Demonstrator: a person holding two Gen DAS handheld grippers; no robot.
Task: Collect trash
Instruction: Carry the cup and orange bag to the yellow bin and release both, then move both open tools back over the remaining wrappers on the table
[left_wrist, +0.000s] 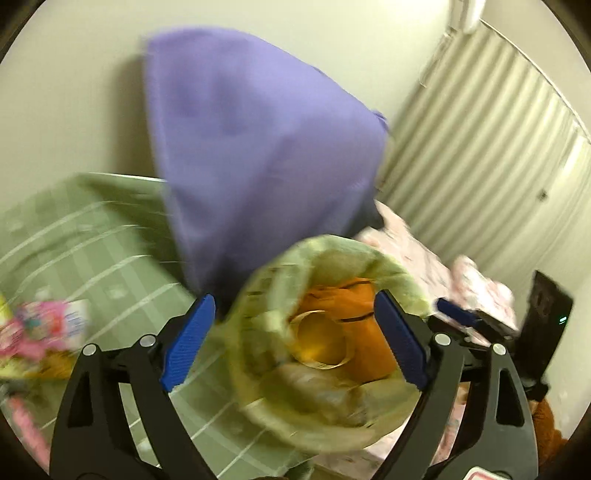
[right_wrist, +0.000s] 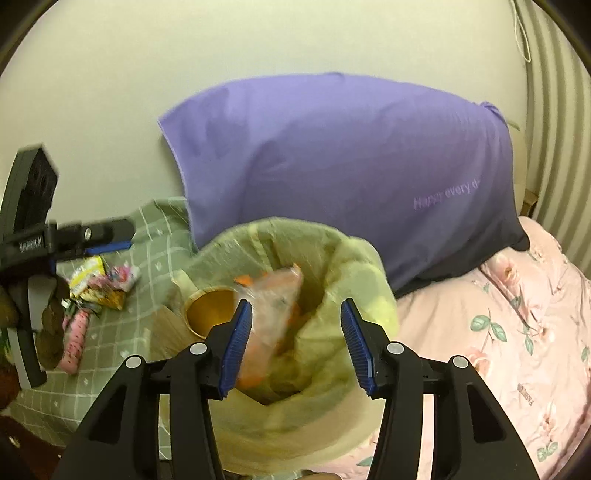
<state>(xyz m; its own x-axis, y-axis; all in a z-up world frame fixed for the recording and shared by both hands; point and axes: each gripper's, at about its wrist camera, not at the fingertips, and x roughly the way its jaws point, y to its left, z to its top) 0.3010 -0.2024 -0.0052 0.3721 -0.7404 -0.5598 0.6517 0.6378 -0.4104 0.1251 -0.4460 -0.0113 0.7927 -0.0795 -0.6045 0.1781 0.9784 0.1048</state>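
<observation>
Trash is gathered in a pale yellow-green plastic bag (right_wrist: 295, 413) on the bed, beside a purple pillow (right_wrist: 343, 170). An orange wrapper (right_wrist: 273, 314) is seen blurred above its mouth. Both the right gripper (right_wrist: 295, 347) and left gripper (left_wrist: 295, 339) are spread wide, empty. Loose colourful wrappers (right_wrist: 99, 284) lie on the green checked sheet (right_wrist: 122, 339).

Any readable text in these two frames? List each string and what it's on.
"Happy every d-": purple pillow, pale print, end cut off at the fold.
Pink floral quilt: small dark mark, too blurred to read.
Snack wrappers on the green checked sheet: print too blurred.
Left wrist view: nothing legible.
</observation>
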